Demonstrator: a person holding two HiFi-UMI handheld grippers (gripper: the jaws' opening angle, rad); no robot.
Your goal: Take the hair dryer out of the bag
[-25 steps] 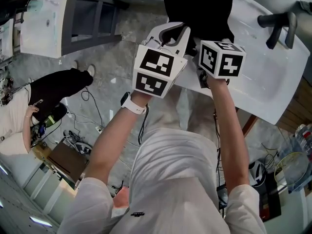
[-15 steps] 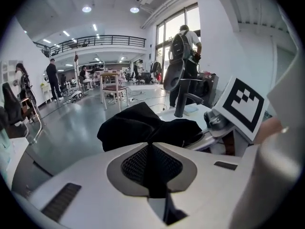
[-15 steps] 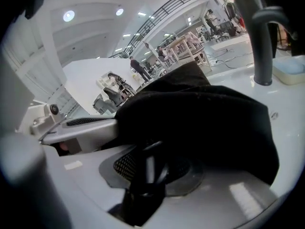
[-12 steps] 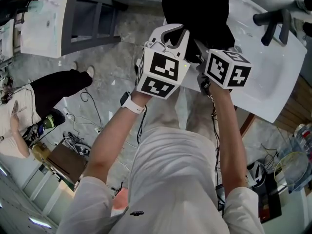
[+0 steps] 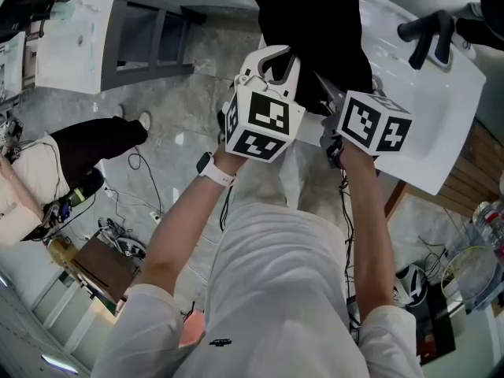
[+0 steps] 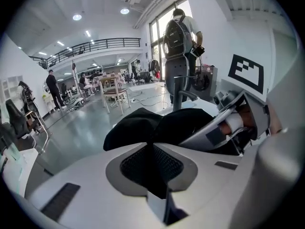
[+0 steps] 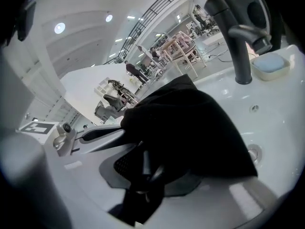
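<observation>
Change: I have the black bag [image 5: 315, 30] higher now. The right gripper [image 7: 143, 171] has lifted and both have rolled a little, so more of the cloth shows between them.
Left gripper [image 6: 153, 161]: its pads pinch a fold of the bag's near edge. The jaws have just eased open a touch, but the cloth is still caught.
Right gripper: clamped on the bag's other side, on bunched cloth and what looks like a cord, having just tightened slightly.
Hair dryer: not visible in any view. I judge it is still inside the bag.
Meaning: the bag is held up but nothing is out yet.
Around: white basin top [image 5: 425, 124] under the bag; dark tap [image 5: 429, 34] beyond it to the right; pale blue block [image 7: 270, 67] beside the tap.
In the way: both grippers are holding cloth, so neither is free to reach in.
</observation>
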